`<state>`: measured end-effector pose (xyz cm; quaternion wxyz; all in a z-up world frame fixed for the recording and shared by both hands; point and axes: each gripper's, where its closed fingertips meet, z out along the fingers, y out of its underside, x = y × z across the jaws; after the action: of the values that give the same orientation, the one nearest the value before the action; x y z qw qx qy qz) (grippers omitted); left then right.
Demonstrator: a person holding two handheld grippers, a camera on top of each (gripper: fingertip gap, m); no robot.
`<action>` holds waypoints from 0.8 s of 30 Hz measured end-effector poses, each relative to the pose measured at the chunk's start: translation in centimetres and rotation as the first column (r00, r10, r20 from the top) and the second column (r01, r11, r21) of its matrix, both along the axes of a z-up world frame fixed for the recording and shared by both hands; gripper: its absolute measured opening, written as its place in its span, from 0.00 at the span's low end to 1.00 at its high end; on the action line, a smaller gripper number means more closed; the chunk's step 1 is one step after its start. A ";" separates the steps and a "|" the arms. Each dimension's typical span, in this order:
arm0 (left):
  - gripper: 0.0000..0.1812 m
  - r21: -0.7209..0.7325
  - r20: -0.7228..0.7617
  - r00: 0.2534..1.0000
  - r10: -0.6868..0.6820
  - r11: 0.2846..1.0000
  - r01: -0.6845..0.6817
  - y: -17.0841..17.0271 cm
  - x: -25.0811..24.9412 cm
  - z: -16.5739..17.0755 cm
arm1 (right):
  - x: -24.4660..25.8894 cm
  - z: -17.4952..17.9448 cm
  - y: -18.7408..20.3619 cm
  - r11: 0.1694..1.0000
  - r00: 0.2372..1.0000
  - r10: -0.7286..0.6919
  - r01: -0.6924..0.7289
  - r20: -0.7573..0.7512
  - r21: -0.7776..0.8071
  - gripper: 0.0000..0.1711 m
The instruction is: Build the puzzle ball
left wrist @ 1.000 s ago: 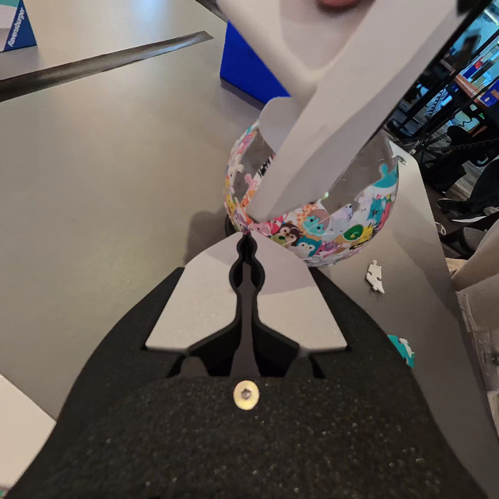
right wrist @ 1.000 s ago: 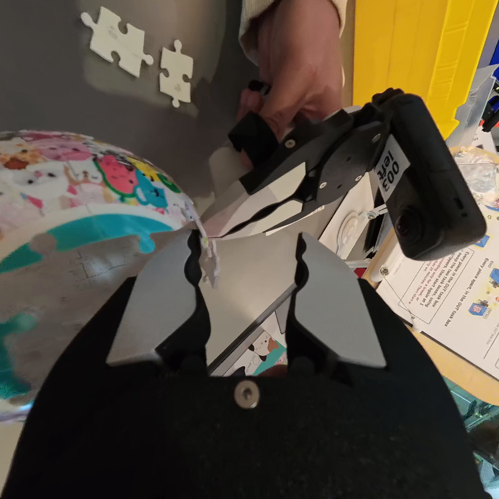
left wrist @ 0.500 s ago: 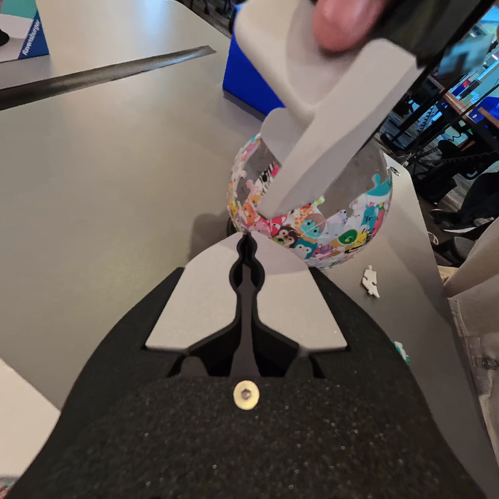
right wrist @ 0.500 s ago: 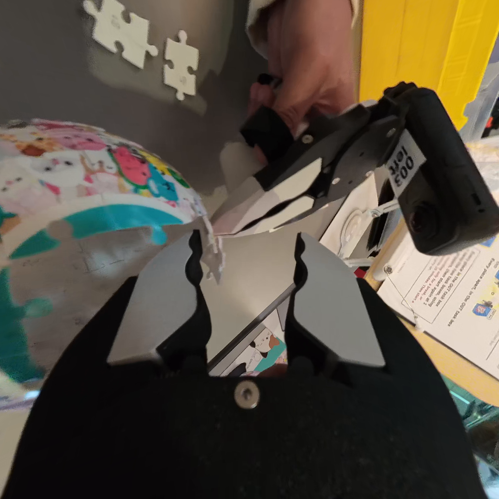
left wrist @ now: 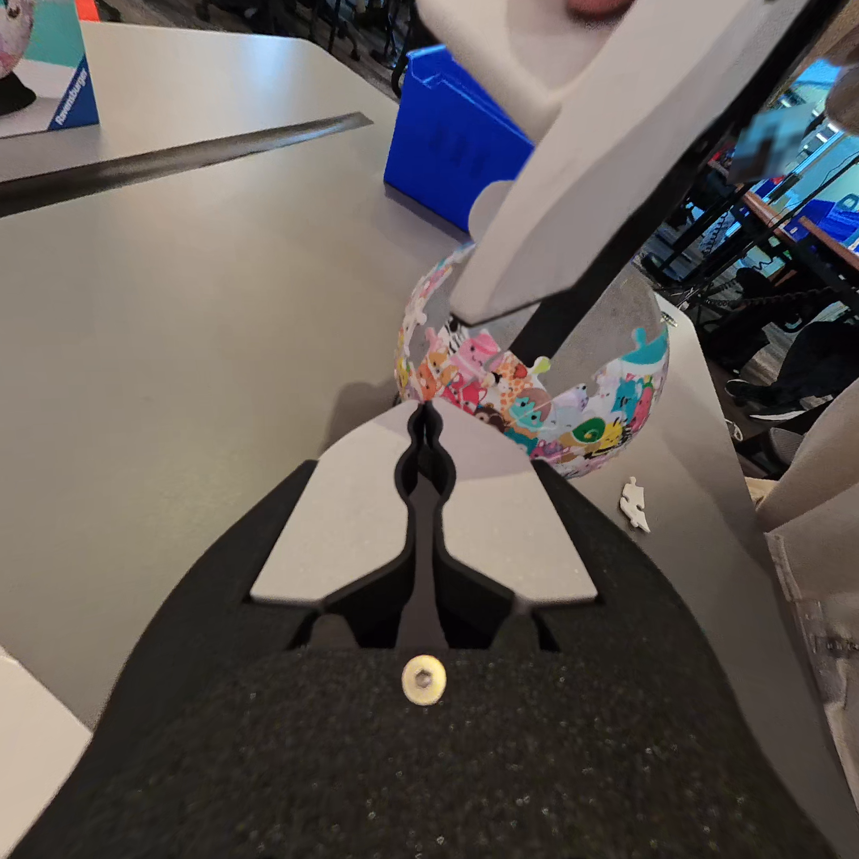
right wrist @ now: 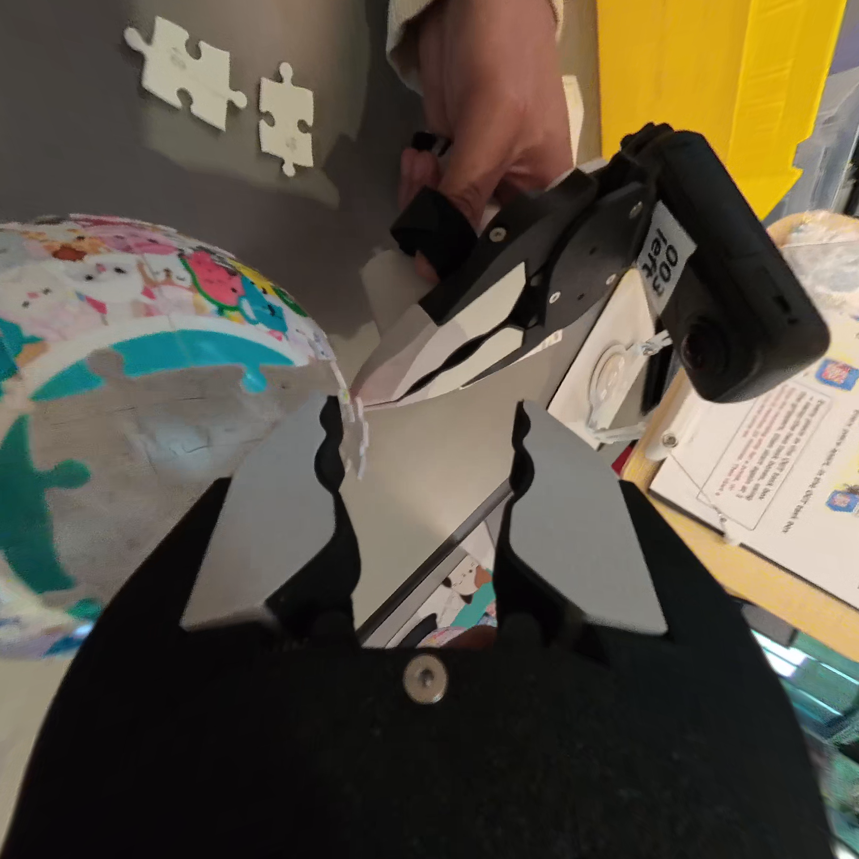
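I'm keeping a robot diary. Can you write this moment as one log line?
left hand-held gripper: shut, at puzzle ball rim | right hand-held gripper: open | ball: unfinished | loose pieces: on table

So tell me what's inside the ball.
Through the gap in the ball only the pieces' bare grey backs show. In the left wrist view the right gripper reaches over the opening and covers part of the interior.

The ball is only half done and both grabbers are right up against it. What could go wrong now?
1. The puzzle ball is an open shell; a hard push from the shut left gripper at its rim could pop joined pieces apart.
2. The right gripper, jaws open, also crowds the rim and could bump it.
3. The loose piece near the table edge could get knocked off.
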<state>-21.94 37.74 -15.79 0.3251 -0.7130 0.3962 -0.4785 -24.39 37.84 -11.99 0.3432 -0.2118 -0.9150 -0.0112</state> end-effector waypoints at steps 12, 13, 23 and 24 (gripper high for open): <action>0.00 0.113 0.044 0.986 0.163 0.979 -0.167 2.0 -2.0 0.6 | 2.6 -1.9 -1.0 0.989 0.959 -0.044 0.080 0.279 -0.122 0.19; 0.00 0.118 0.050 0.986 0.157 0.980 -0.162 1.8 -2.1 0.7 | 2.6 -1.9 -1.0 0.990 0.959 -0.035 0.071 0.280 -0.119 0.17; 0.00 0.078 0.073 0.996 0.054 0.995 -0.059 -0.3 -1.1 1.0 | 2.2 -2.1 -1.2 0.995 0.950 0.004 0.027 0.311 -0.097 0.05; 0.00 0.080 0.073 0.996 0.050 0.995 -0.056 -0.4 -1.1 1.0 | 2.3 -2.1 -1.2 0.995 0.950 0.007 0.023 0.313 -0.094 0.04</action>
<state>-23.00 37.38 -14.78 0.3807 -0.6918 0.3846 -0.4781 -22.14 36.60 -14.08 0.1833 -0.2275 -0.9564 -0.0016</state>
